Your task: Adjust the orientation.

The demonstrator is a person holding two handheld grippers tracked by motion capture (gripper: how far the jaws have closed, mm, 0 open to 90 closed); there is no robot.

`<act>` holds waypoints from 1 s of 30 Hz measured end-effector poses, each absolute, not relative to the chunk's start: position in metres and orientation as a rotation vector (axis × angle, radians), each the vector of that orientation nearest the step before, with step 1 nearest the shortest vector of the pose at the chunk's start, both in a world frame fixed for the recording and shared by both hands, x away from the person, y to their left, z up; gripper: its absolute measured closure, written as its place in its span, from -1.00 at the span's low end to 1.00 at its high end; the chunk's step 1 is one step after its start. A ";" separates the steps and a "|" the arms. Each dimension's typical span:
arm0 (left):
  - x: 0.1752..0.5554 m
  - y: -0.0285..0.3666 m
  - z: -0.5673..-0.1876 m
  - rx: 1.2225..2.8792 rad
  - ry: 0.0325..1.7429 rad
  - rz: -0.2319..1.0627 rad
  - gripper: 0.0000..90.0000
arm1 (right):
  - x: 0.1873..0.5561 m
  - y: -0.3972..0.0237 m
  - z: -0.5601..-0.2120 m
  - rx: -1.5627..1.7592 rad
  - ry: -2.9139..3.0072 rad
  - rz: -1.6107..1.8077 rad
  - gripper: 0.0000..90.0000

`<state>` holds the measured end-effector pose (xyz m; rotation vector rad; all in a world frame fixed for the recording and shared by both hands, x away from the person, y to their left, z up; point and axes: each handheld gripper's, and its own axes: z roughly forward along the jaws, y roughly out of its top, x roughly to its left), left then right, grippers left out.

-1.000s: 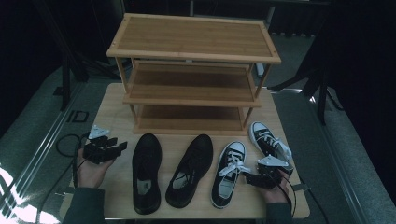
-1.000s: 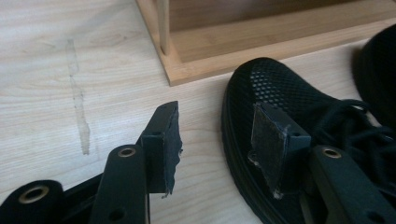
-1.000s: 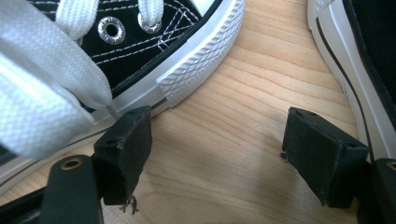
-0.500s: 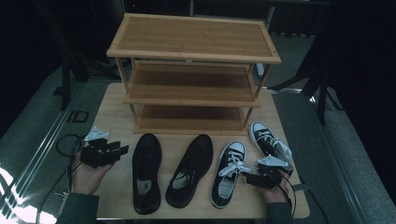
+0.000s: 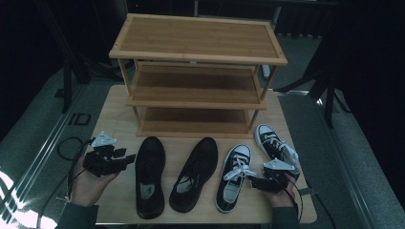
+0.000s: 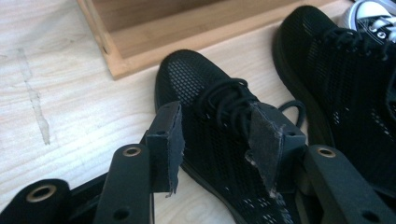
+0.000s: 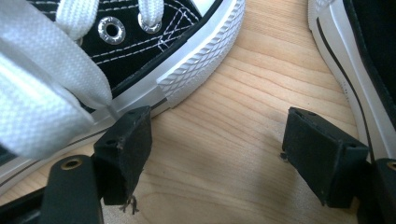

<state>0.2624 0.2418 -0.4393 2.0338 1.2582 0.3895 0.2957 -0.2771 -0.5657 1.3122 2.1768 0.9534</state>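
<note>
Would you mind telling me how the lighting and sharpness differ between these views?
High view: dim, soft, surroundings almost black, only the table and rack lit. Left gripper view: bright, mesh shoe sharp. Right gripper view: bright, white lace blurred close up, sneaker sole crisp.

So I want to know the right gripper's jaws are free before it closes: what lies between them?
Bare wood of the table lies between the right gripper jaws, in the right gripper view; a sneaker flanks each side.
</note>
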 end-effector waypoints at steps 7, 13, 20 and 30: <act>0.258 0.235 -0.438 2.088 1.253 0.377 0.18 | 0.296 -0.277 -0.566 1.312 2.176 0.955 -0.46; 0.254 0.229 -0.437 2.121 1.247 0.360 0.18 | 0.296 -0.277 -0.566 1.313 2.175 0.955 -0.46; 0.250 0.218 -0.437 2.133 1.231 0.338 0.17 | 0.296 -0.277 -0.566 1.312 2.176 0.955 -0.46; 0.245 0.213 -0.441 2.166 1.234 0.315 0.26 | 0.296 -0.277 -0.566 1.313 2.176 0.955 -0.46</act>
